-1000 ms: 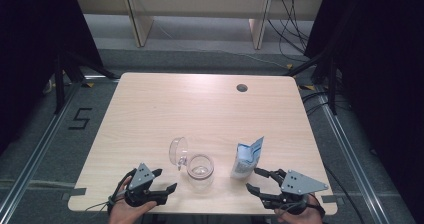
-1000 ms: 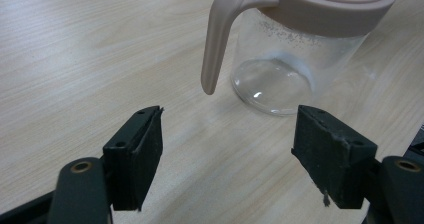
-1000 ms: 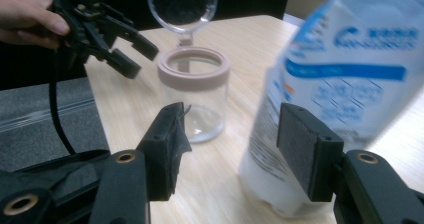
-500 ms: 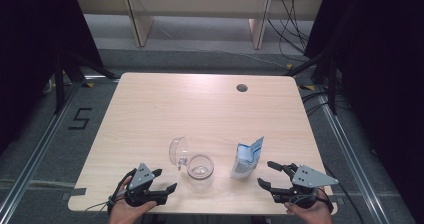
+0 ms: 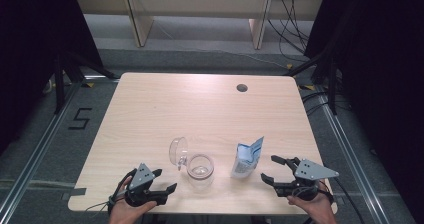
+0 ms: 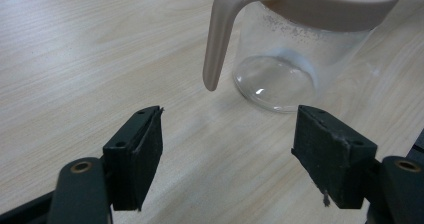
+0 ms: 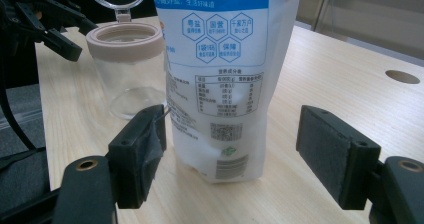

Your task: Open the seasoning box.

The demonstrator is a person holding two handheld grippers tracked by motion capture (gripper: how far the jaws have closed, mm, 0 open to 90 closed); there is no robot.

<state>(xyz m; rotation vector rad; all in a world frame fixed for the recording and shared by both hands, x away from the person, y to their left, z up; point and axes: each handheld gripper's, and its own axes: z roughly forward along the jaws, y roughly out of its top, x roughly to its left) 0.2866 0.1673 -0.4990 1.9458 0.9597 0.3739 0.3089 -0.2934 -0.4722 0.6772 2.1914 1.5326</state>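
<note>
Right gripper (image 5: 281, 170) is held at the near right edge of the table (image 5: 200, 104), with its jaws spread wide and nothing gripped; the jaws have just been opening, and no pad is pressed against anything. Its jaws are pointed toward the pouch (image 5: 246, 157), a white and blue stand-up bag that is set upright on the table just beyond the fingertips and apart from them. In the right gripper view the pouch (image 7: 220, 79) is seen standing ahead of the two black pads (image 7: 142, 151), clear of both, with printed panels and a small code on the face that is turned to the camera. Left gripper (image 5: 162, 180) is held at the near left edge of the table, likewise wide open and empty. Just beyond it the glass jar (image 5: 200, 169) is placed upright, between the two grippers and to the left of the pouch, near it but not touching. A pinkish rim is fitted to the jar (image 6: 300, 44), and its hinged clear lid (image 5: 178, 151) is tipped back, open. A round hole (image 5: 242, 88) is set in the far right part of the table.
</note>
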